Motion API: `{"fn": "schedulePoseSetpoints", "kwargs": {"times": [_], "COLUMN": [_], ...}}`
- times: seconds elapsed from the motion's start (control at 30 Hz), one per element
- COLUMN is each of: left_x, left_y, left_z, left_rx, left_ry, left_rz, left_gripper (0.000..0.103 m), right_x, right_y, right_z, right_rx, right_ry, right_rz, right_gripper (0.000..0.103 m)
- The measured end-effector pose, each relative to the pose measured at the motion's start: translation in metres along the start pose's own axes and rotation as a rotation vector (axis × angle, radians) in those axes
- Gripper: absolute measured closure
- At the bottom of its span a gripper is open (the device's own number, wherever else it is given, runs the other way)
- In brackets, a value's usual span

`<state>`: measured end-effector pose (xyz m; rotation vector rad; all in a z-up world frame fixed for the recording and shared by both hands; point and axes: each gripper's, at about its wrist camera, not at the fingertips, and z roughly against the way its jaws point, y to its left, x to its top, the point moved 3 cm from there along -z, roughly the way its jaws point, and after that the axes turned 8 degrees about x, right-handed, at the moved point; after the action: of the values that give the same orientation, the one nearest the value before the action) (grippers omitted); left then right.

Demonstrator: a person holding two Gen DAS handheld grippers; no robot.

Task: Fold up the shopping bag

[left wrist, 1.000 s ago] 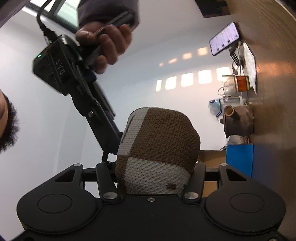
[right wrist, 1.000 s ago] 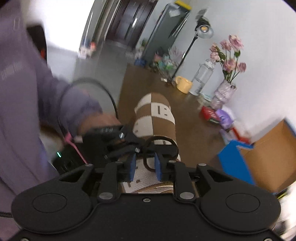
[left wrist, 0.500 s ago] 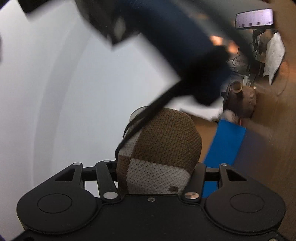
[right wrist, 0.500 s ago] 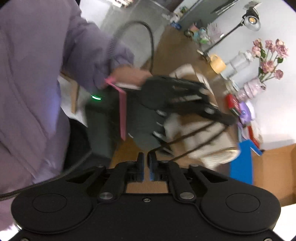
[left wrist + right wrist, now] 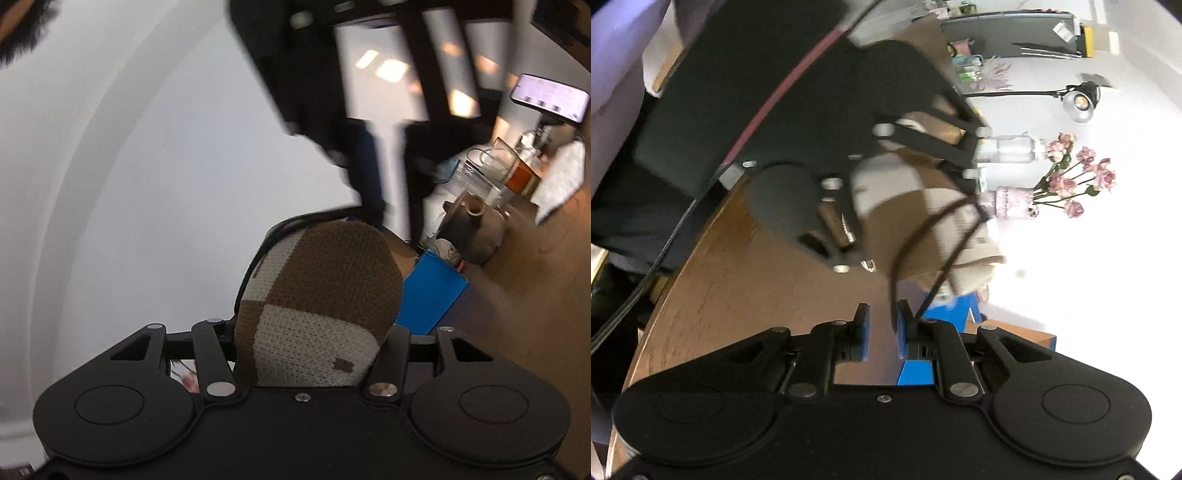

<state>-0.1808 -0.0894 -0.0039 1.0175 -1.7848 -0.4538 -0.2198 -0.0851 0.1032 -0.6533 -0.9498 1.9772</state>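
A rolled knitted shopping bag (image 5: 321,295) in brown and cream squares sits clamped between the fingers of my left gripper (image 5: 308,328), which is shut on it. In the right wrist view the same bag (image 5: 923,206) hangs in the left gripper (image 5: 960,158) above the table. Its thin dark cord handle (image 5: 916,236) loops down to my right gripper (image 5: 882,314). The blue pads stand slightly apart, and the cord lies against the right-hand finger, not pinched. In the left wrist view the right gripper (image 5: 395,206) is a dark blur above the bag.
The wooden table (image 5: 738,295) lies below. A blue box (image 5: 432,295), a brown clay pot (image 5: 476,229) and a lit phone (image 5: 546,98) stand beyond the bag. A vase of pink flowers (image 5: 1015,203), a bottle (image 5: 1008,149) and a lamp (image 5: 1078,101) line the wall.
The right gripper has dropped and rolled, and its pads, nearly shut on the cord half a second ago, now show a gap. The left gripper rose and rolled, still holding the bag.
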Motion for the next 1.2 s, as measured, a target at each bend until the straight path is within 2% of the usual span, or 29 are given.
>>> {"fn": "schedulePoseSetpoints", "kwargs": {"times": [0.07,0.23,0.33,0.43,0.67,0.93,1.2], "left_x": [0.0,-0.001,-0.009,-0.007,-0.003,-0.003,-0.001], "left_y": [-0.001,-0.008,-0.014,-0.018,-0.03,-0.021,-0.004], "left_z": [0.004,0.01,0.007,0.011,0.008,0.017,0.02], "left_rx": [0.001,0.012,0.004,-0.002,-0.003,-0.014,0.076], "left_ry": [-0.02,-0.052,-0.075,-0.083,-0.13,-0.164,-0.212], "left_rz": [-0.017,-0.075,-0.14,-0.161,-0.196,-0.156,-0.082], "left_gripper": [0.052,0.052,0.052,0.051,0.051,0.051,0.051], "right_x": [-0.001,0.0,-0.001,-0.001,-0.003,-0.008,-0.008], "right_y": [0.003,0.009,0.007,0.009,0.008,0.021,0.015], "right_z": [0.001,0.006,0.01,0.015,0.009,0.006,0.013], "right_rx": [-0.036,-0.014,-0.058,-0.09,-0.079,-0.063,-0.069], "right_ry": [0.024,0.016,0.037,0.055,0.097,0.108,0.03], "right_rz": [0.04,0.039,0.078,0.137,0.154,0.212,0.185], "right_gripper": [0.087,0.082,0.083,0.084,0.084,0.083,0.078]}}
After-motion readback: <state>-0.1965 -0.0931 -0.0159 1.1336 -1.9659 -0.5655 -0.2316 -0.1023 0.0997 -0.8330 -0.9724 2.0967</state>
